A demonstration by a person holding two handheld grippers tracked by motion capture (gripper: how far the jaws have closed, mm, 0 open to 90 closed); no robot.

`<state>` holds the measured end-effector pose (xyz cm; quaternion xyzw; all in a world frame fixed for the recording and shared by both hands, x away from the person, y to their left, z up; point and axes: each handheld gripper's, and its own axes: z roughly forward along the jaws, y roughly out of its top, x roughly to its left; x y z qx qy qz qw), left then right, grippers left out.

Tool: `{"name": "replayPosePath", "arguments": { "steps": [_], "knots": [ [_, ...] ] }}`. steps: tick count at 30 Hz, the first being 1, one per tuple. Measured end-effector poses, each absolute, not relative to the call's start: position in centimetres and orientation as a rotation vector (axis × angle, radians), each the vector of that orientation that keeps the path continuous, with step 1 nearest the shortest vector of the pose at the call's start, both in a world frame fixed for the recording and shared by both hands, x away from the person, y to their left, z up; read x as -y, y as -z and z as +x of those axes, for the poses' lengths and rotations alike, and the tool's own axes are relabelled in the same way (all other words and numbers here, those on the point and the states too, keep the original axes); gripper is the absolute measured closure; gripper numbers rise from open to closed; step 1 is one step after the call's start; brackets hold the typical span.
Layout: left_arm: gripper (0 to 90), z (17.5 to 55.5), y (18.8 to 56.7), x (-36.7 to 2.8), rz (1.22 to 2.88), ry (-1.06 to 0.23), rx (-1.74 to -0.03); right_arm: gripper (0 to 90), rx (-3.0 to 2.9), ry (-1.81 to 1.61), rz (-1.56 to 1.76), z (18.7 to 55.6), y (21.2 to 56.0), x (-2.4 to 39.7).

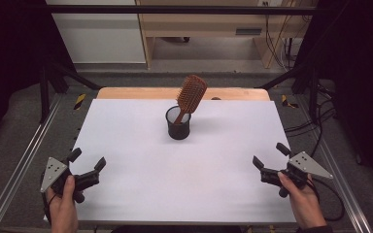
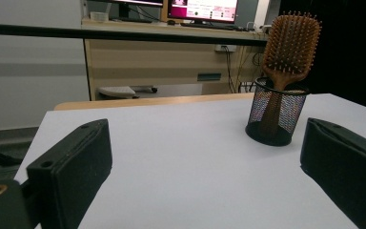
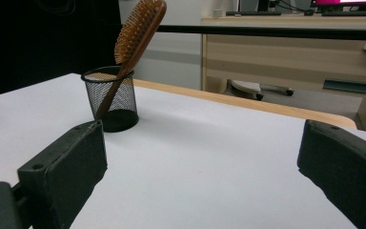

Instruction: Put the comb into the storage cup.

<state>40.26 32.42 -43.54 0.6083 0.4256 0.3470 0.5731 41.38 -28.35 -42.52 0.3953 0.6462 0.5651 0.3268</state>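
Observation:
A wooden paddle hairbrush (image 1: 191, 93) (image 2: 290, 45) (image 3: 138, 28) stands handle-down in a black mesh cup (image 1: 178, 123) (image 2: 277, 112) (image 3: 111, 98), leaning to the right over its rim. The cup sits on the white table (image 1: 184, 165) a little behind its middle. My left gripper (image 1: 87, 162) rests near the front left corner, open and holding nothing. My right gripper (image 1: 270, 155) rests near the front right edge, also open with nothing between its jaws. Both are well apart from the cup.
Metal frame rails (image 1: 24, 160) run along both sides of the table. A wooden desk (image 1: 204, 24) with monitors (image 2: 202, 9) stands beyond the far edge, with cables (image 1: 281, 39) at its right. The white surface between the grippers and the cup is bare.

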Motion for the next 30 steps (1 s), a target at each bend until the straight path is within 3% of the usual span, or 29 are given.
{"name": "replayPosePath", "arguments": {
  "steps": [30],
  "knots": [
    [4.5,39.1,44.1,-32.1,1.46,-0.769,-1.016,3.1,-1.762,-1.508,0.996,40.8,44.7,26.5]
  ]
}}
